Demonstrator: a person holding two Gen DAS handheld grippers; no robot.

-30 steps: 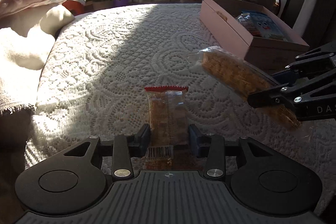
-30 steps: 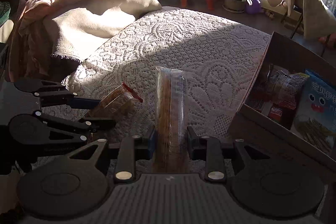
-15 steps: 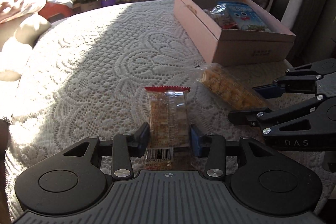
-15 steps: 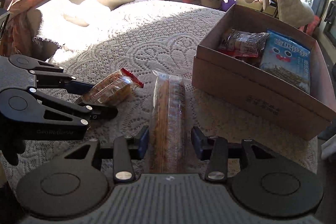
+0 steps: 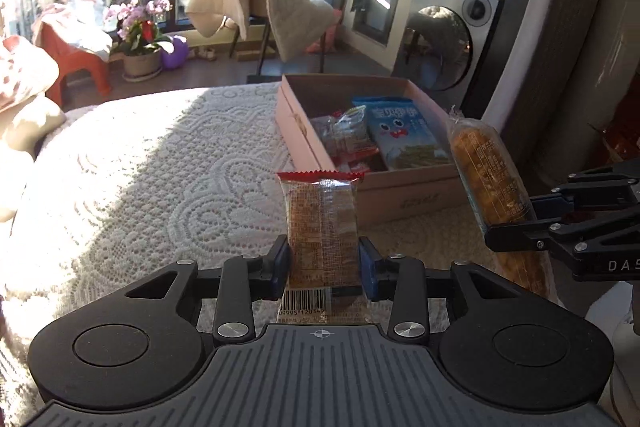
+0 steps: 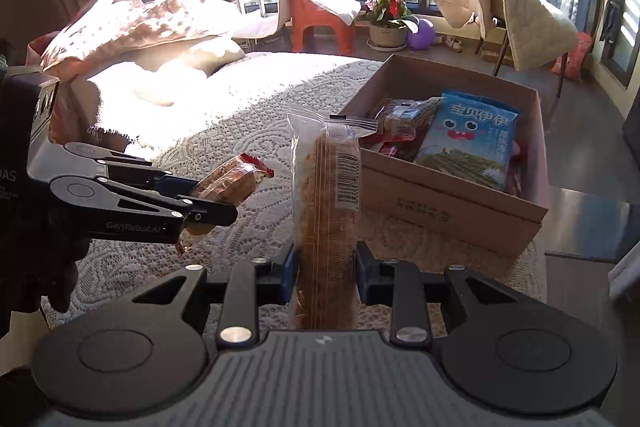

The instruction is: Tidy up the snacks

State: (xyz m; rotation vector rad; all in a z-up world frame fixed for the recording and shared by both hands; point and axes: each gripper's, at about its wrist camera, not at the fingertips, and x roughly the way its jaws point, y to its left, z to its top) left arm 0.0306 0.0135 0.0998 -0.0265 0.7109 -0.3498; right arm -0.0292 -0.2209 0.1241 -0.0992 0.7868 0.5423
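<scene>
Above the white lace-covered bed (image 5: 160,163), each claw grips a snack: left claw (image 5: 323,267) a red-edged clear-wrapped cracker pack (image 5: 320,223), right claw (image 6: 325,273) a long clear-wrapped biscuit pack (image 6: 326,211), its jaws having just closed further. Carrying stage; next, lower both into the open cardboard box (image 5: 408,195), centre-right of frame.

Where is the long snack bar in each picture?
Left wrist view: the long bar is at the right edge, sticking up from the right gripper, just right of the box.
Right wrist view: the long bar stands in the bottom middle, pinched in that same gripper, left of the box.
Shared landmark: the blue bag in the box.
</scene>
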